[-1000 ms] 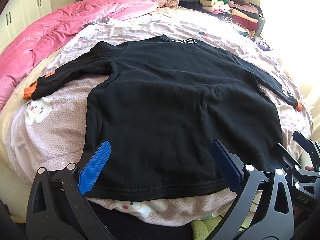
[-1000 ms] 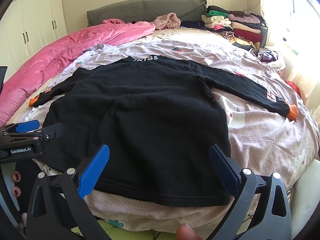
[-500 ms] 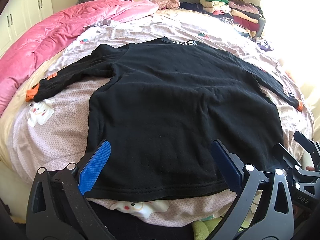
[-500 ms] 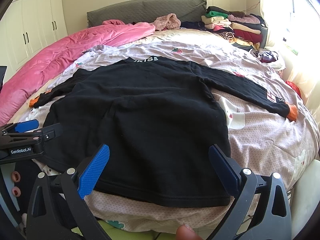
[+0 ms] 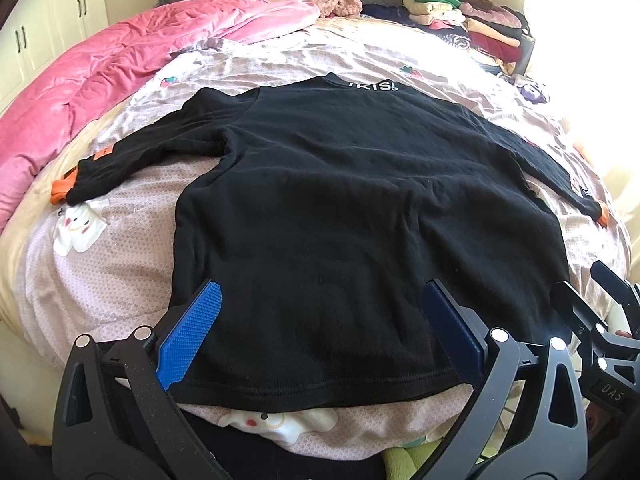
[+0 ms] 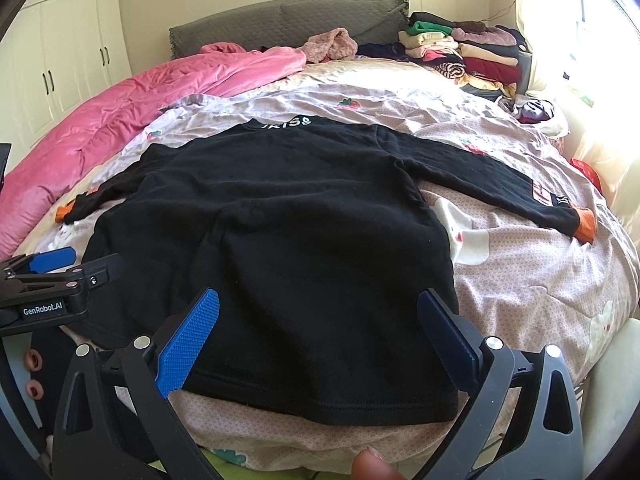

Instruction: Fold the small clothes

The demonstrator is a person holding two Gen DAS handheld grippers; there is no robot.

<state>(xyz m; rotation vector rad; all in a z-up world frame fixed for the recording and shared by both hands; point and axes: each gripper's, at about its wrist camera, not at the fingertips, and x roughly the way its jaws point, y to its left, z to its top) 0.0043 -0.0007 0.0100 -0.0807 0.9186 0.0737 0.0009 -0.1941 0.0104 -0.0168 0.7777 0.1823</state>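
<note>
I'm seeing a black top (image 5: 360,220) with orange cuffs (image 6: 585,224) and white collar lettering (image 6: 286,123); a sheet (image 5: 100,272) showing pale pink with strawberry prints; a pink quilt (image 6: 140,108); a grey headboard (image 6: 288,24); blue pads (image 5: 188,340) on black grippers.

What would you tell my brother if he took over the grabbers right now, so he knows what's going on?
Left gripper: open, holding nothing, above the near hem of the black shirt.
Right gripper: open, holding nothing, also at the near hem, further to the right.
The shirt lies flat on the bed sheet, collar at the far end, both sleeves spread out to the sides with their orange cuffs showing.
Done: the shirt is laid out and smoothed.
Left: every fold. No sleeve is tucked in yet and the body is not folded. A stack of folded clothes sits at the far right of the bed.
</note>
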